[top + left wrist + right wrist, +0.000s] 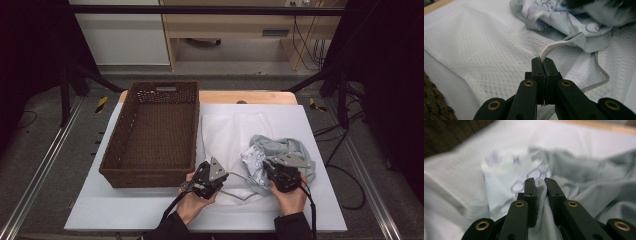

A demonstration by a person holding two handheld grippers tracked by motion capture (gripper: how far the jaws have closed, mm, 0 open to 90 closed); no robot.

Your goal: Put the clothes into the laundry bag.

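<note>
left tongs [543, 61] clamped on the hem of the white mesh cloth [486, 50], right tongs [539, 182] pinching the crumpled grey garment [584, 177], both near the desk's [310, 125] front edge, wicker basket [152, 132] just left

I can read no text, label, brand or number anywhere in my views. The nearest thing to a mark is the purple ring-shaped print on the pale garment [509, 185] lying toward the right edge of the tabletop [150, 210]; it is a pattern of loops and rings, not lettering, and it is blurred in the right gripper view. In the high view I see yellow-and-black striped markings [101, 104] on the floor beyond the far corners of the tabletop, with no words on them. A small plate on the furniture [275, 33] at the back is too small to read.
</note>
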